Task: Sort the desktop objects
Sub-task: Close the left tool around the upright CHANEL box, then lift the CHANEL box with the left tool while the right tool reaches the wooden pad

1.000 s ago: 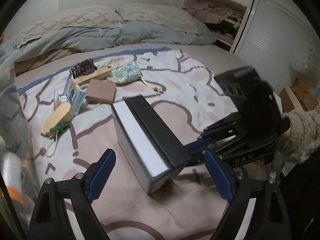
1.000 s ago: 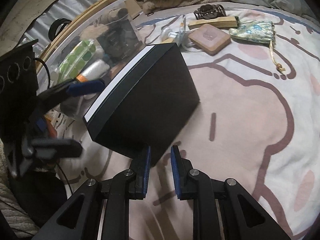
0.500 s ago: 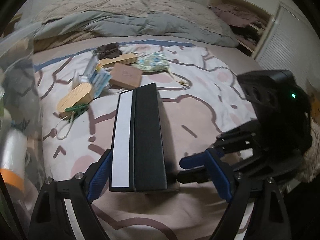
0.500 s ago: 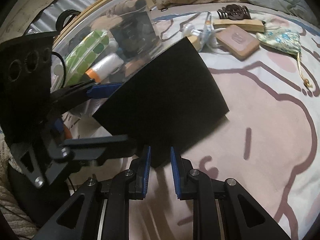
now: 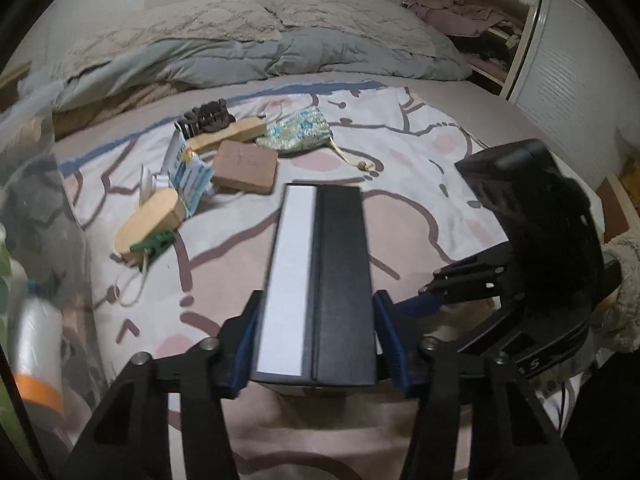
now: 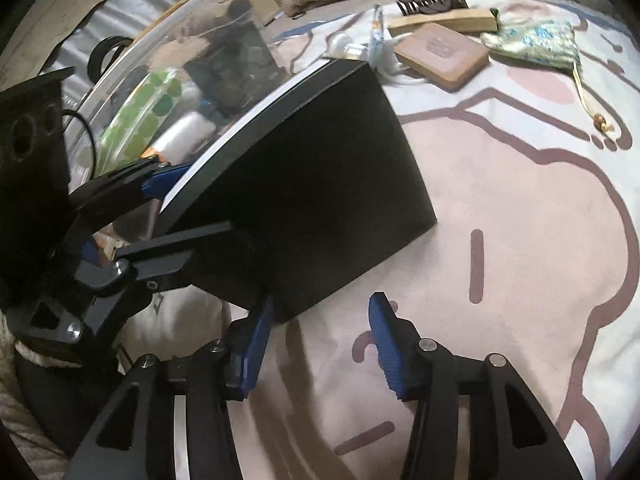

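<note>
A black box with a white strip (image 5: 320, 280) stands on its edge on the patterned bed cover. My left gripper (image 5: 316, 342) holds its near end, jaws closing, with both blue pads pressed on the box's two sides. In the right wrist view the black box (image 6: 304, 184) fills the middle, and the left gripper's fingers (image 6: 168, 176) clamp it from the left. My right gripper (image 6: 320, 340) sits at the box's near corner. Its jaws are opening; the corner is just inside the left pad (image 6: 256, 336), with no pad pressing on it.
A brown flat case (image 5: 244, 164), a floral pouch (image 5: 296, 134), a wooden comb (image 5: 228, 136), a dark hair claw (image 5: 208, 116), a packet (image 5: 188, 172) and a wooden oval (image 5: 148, 224) lie beyond the box. A clear plastic bin (image 6: 168, 80) with several items stands left.
The left jaws have shut onto the box's sides, and the box now points end-on at the left camera. The right jaws have let go of its corner and spread apart.
</note>
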